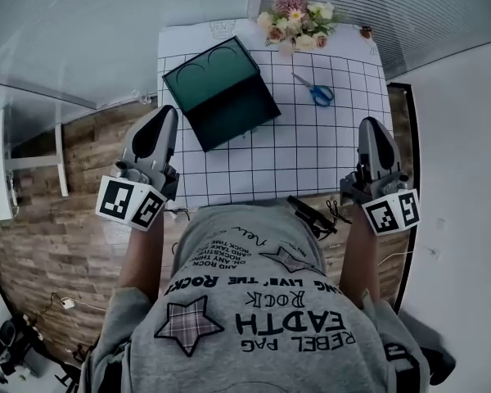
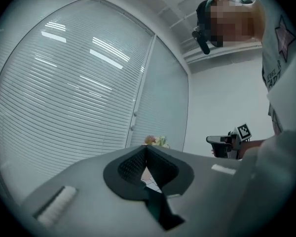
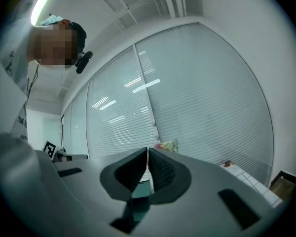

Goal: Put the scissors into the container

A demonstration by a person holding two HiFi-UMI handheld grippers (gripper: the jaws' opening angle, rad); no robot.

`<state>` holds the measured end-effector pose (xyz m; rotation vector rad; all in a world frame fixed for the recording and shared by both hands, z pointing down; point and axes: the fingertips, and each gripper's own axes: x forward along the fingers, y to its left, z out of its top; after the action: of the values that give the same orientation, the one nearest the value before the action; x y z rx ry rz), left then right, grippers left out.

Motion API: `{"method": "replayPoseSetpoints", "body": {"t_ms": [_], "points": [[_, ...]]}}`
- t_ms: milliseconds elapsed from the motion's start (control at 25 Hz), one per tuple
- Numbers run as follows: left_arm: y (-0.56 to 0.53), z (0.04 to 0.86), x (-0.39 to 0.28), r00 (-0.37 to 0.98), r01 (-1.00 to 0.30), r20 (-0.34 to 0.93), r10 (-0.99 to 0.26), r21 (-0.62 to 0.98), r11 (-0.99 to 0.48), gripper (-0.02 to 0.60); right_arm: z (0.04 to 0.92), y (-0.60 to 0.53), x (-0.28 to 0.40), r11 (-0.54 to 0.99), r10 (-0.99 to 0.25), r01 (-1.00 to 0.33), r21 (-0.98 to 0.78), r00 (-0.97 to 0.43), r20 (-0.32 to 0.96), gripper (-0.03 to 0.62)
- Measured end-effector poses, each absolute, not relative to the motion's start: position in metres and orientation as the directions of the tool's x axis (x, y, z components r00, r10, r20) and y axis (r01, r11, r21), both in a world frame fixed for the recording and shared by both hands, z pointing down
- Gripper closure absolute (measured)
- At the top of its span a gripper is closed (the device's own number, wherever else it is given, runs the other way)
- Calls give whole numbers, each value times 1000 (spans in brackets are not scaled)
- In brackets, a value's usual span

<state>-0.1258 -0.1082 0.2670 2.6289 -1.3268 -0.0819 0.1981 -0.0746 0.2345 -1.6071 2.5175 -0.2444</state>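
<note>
The gridded table (image 1: pixel 311 154) carries a dark green container (image 1: pixel 221 92), blue-handled scissors (image 1: pixel 315 91) and flowers (image 1: pixel 299 19).

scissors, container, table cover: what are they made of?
Scissors: blue handles look like plastic; blades thin and pale, probably steel.
Container: dark green, flat matte walls, crisp edges; plastic or coated card, can't tell.
Table cover: white gridded sheet lying flat; paper or vinyl.

Scissors (image 1: pixel 315 91) one, container (image 1: pixel 222 92) one, flower bunch (image 1: pixel 299 19) one; left gripper (image 1: pixel 167 110), right gripper (image 1: pixel 368 123): two.
</note>
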Motion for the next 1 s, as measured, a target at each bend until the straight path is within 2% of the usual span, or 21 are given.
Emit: {"method": "replayPoseSetpoints", "body": {"t_ms": [320, 600, 1000], "points": [[-128, 284, -129, 603, -785, 79, -794, 237, -572, 572, 250, -93, 198, 396, -912, -889, -229, -410, 18, 577], [-130, 279, -119, 540, -824, 76, -838, 250, -508, 572, 257, -116, 205, 473, -865, -852, -223, -497, 64, 577], [-130, 288, -103, 505, -846, 83, -859, 246, -473, 572, 286, -137, 223, 507, -835, -831, -231, -540, 108, 577]]}}
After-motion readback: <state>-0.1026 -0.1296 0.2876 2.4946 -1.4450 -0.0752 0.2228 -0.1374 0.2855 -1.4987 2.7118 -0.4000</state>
